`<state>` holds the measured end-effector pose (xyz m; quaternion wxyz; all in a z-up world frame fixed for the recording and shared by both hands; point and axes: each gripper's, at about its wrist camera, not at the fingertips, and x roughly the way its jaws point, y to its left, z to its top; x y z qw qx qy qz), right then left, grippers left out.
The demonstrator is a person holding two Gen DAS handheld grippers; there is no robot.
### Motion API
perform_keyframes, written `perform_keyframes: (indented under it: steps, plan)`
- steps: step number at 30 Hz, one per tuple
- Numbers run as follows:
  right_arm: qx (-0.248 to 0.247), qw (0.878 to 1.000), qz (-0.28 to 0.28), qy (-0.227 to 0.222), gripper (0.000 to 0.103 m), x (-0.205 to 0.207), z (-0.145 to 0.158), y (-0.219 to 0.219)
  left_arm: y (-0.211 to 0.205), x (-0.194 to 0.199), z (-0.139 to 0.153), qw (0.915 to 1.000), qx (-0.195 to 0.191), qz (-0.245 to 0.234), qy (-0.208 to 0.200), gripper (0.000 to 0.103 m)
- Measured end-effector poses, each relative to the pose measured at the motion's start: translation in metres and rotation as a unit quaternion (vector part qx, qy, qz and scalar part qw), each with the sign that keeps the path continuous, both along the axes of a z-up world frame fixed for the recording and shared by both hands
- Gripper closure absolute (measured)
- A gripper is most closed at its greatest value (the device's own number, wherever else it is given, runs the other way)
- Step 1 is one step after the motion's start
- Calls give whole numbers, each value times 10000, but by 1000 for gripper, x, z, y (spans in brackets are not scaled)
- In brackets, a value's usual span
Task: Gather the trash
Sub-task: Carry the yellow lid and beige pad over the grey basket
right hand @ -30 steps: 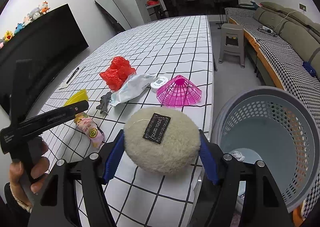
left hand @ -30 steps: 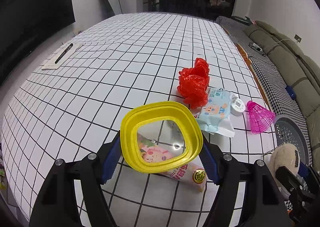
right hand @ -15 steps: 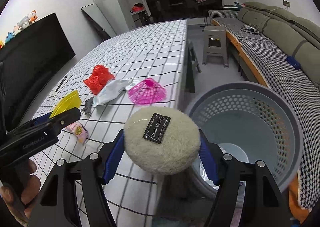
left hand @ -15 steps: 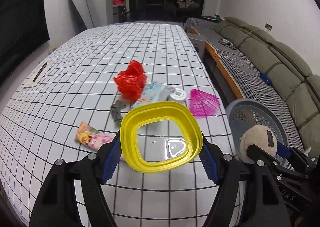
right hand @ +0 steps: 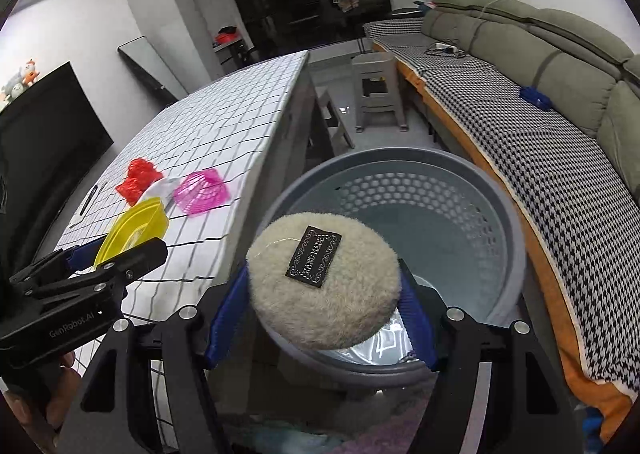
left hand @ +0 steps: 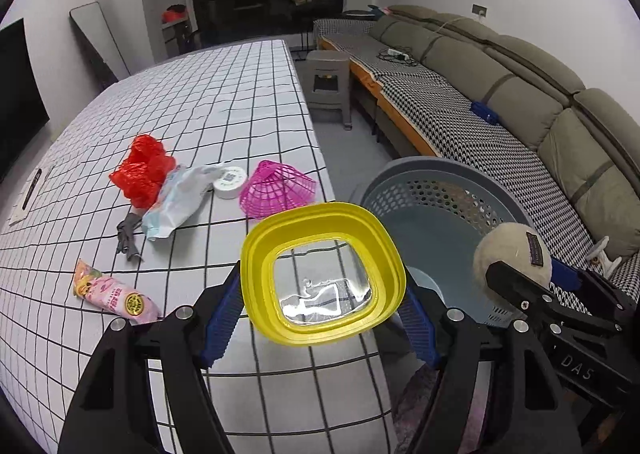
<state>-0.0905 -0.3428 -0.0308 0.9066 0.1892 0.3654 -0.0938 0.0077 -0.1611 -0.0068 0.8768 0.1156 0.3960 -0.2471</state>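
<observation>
Beside the desk [left hand: 240, 126], left hand-held gripper [left hand: 320, 306] is clamping a lid [left hand: 322, 272]; right hand-held gripper [right hand: 322, 314] is clamping a puff [right hand: 324, 286] over the basket [right hand: 460, 214] at its 6 o'clock rim.

Yellow lid [left hand: 322, 274], fuzzy pad [right hand: 324, 280] — held aloft

Right gripper [right hand: 323, 286] clamping fluffy beige pad [right hand: 324, 280], above grey perforated basket [right hand: 508, 214], beside checked table [right hand: 224, 134]

green sofa [left hand: 500, 66], grey stool [left hand: 329, 84], television [right hand: 44, 134].
</observation>
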Motion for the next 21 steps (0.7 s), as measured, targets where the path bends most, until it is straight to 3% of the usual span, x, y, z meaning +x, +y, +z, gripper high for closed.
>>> perform_keyframes:
  steps: [21]
  plan:
    - [199,9990,-383,125,36,-3,-18,-53,-68,6,-19,9984,349,-425,157,34]
